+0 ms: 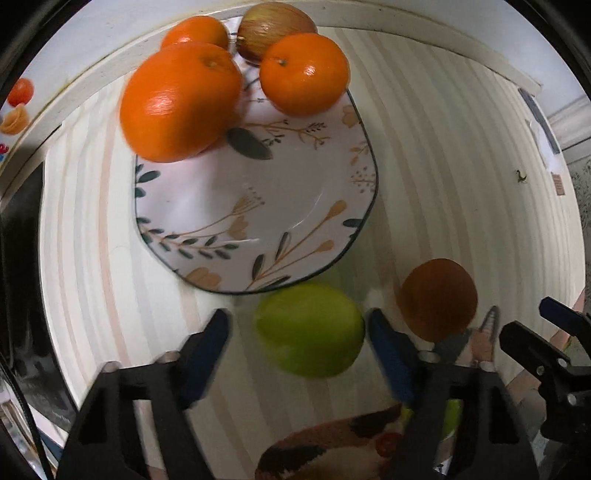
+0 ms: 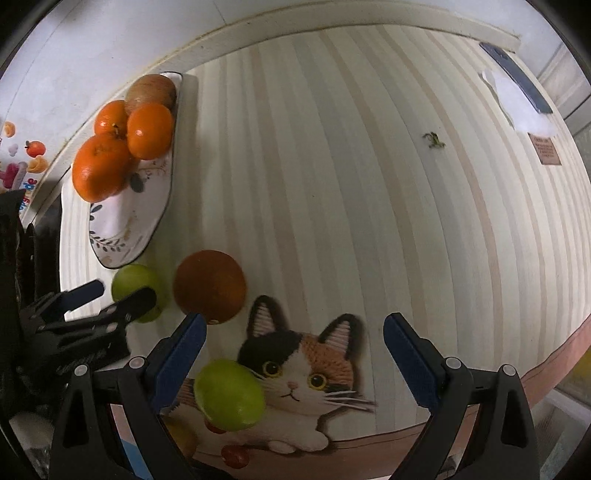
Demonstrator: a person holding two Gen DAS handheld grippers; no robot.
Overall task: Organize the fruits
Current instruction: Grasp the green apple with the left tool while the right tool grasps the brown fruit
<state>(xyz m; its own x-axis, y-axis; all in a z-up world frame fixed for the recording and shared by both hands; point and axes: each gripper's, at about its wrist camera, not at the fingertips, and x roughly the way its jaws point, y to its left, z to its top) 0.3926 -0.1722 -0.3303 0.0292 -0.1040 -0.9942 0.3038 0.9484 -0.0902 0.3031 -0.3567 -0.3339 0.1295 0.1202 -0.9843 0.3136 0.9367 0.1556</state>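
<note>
A floral plate (image 1: 295, 206) holds three oranges (image 1: 181, 99) and a brownish apple (image 1: 273, 29) at its far end; it also shows in the right wrist view (image 2: 122, 225). My left gripper (image 1: 299, 332) is open around a green fruit (image 1: 310, 328) on the table just in front of the plate. A dark orange fruit (image 1: 437, 299) lies to its right. My right gripper (image 2: 293, 343) is open and empty above the cat picture (image 2: 306, 373). A second green fruit (image 2: 229, 395) lies by its left finger.
The striped tablecloth (image 2: 351, 184) covers the table. A dark phone (image 2: 517, 74) and white paper (image 2: 524, 107) lie at the far right. A small green scrap (image 2: 434, 140) lies mid-table. A wall runs along the back edge.
</note>
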